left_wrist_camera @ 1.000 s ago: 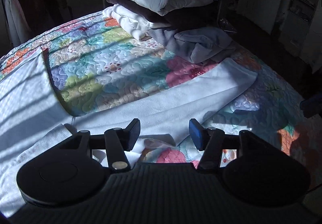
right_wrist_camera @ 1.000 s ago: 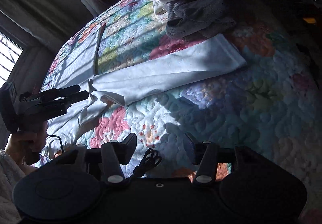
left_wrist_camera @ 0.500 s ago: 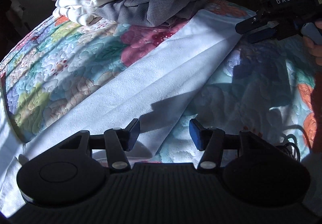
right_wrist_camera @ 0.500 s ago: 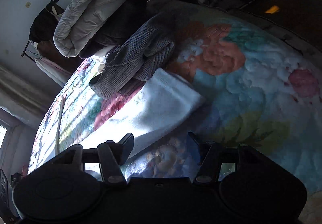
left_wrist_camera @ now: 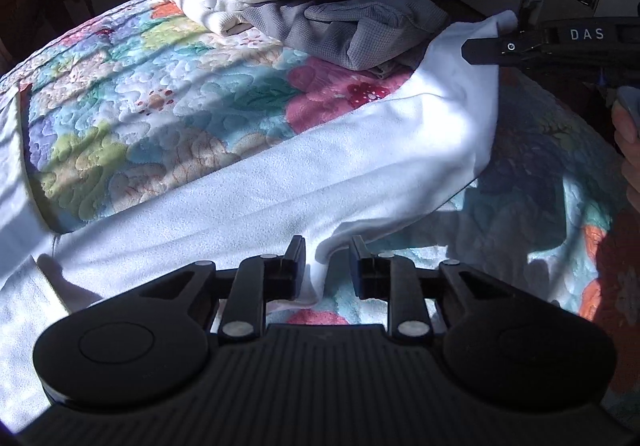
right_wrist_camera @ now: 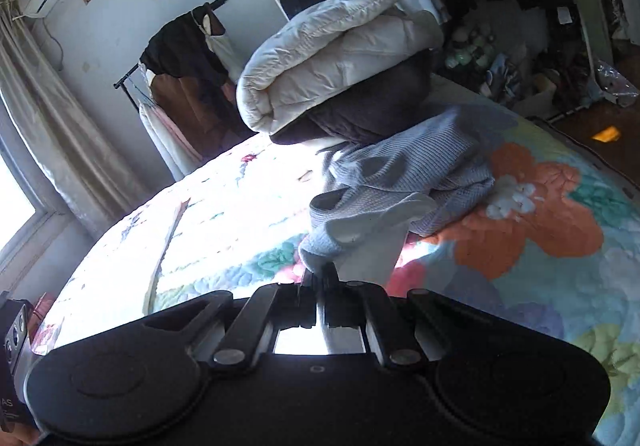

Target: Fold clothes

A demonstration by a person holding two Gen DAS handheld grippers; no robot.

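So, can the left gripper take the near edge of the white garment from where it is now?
Probably yes. The white garment edge already lies between the closing jaws of the left gripper, with nothing in the way.

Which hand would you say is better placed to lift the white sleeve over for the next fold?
Right, probably: the right gripper is already shut on the white sleeve at its end, while the left gripper is only closing around an edge.

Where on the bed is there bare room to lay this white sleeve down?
Bare quilt lies between the white garment and the folded pile. More lies beyond the sleeve end, near the bed's right edge. The pile's side is crowded.
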